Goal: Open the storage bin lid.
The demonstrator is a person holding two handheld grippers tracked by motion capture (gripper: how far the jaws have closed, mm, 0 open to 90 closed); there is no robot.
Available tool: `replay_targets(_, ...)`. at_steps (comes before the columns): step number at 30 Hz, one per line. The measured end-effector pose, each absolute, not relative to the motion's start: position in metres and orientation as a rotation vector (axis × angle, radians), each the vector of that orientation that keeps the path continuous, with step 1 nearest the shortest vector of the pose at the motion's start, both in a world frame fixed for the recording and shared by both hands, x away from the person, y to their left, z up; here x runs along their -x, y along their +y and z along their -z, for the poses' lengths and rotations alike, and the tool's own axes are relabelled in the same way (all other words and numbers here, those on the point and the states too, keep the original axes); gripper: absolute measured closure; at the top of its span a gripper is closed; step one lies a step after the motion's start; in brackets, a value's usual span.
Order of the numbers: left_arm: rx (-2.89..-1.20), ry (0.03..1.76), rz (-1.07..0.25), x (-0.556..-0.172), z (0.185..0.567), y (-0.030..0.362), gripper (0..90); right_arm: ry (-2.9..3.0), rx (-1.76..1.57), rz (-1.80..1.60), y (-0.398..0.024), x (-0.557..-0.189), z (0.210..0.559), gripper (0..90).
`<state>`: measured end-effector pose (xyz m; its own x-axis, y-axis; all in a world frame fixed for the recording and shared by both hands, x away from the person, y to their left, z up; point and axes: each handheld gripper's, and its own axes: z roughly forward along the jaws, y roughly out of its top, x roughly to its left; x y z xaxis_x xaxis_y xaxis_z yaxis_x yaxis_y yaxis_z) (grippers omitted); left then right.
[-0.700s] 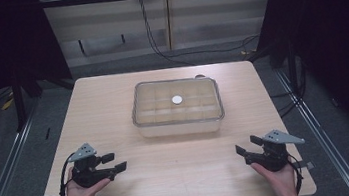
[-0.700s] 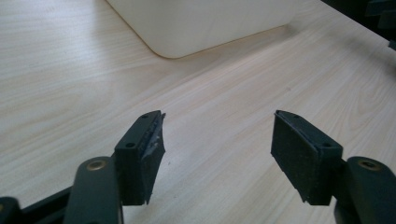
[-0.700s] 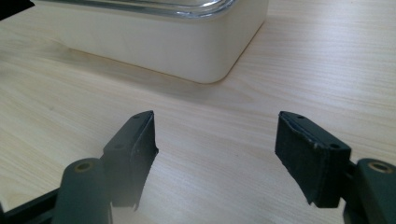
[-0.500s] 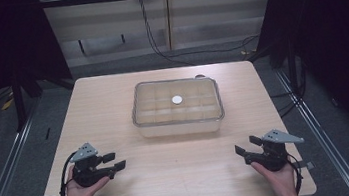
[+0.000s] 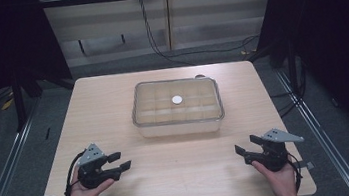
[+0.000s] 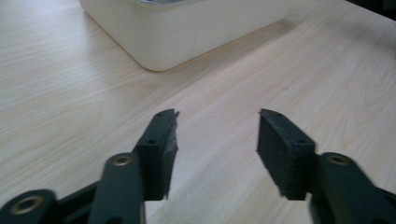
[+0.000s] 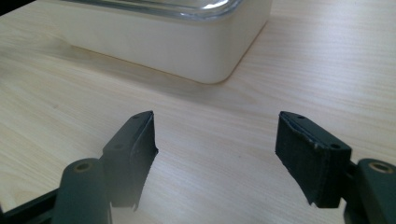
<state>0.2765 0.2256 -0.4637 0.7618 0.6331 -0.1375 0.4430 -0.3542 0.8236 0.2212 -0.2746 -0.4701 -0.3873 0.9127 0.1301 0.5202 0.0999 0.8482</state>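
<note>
In the high view, two hands come in from the bottom edge of the frame, each holding a claw just above the light wooden table (image 5: 112,100). The left hand (image 5: 81,192) sits at the lower left, palm up under its tool, with the left claw (image 5: 120,161) pointing toward the right and slightly up the frame. The right hand (image 5: 278,176) sits at the lower right, and the right claw (image 5: 246,145) points toward the left and up the frame. A grey three-cornered plate tops each tool, and a dark cable loops beside each wrist.

Both claws stand apart with nothing between them. In the left gripper view, the left claw (image 6: 217,135) shows bare table in the gap, and in the right gripper view the right claw (image 7: 215,140) is spread the same way over bare wood.

The clear lidded box (image 5: 177,106) lies at the middle of the frame, on the far half of the table, well apart from both claws and roughly midway between them. A small round white piece (image 5: 177,99) sits at the centre of its lid. The box's rounded pale corner (image 6: 159,46) shows at the top of the left gripper view, and another corner (image 7: 205,56) at the top of the right gripper view.

Against the earlier high-view frames, hands, claws and box lie in the same places; no shift shows.
</note>
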Motion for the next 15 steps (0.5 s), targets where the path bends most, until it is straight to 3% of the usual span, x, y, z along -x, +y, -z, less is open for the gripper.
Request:
replay_targets(1,-2.024,0.828,-0.250,-0.277,0.462,0.225,47.3,1.959,-1.396,-1.223,-0.275,-0.222,0.469,29.1)
replay_targets(2,-2.001,0.869,-0.183,-0.281,0.462,0.226,37.5,1.952,-1.406,-1.186,-0.273,-0.223,0.465,29.1)
replay_targets(6,-2.019,0.884,-0.165,-0.289,0.461,0.224,37.9,1.995,-1.390,-1.204,-0.269,-0.225,0.460,33.4)
replay_targets(15,-2.031,0.854,-0.189,-0.299,0.454,0.213,38.4,2.014,-1.386,-1.278,-0.269,-0.236,0.452,33.4)
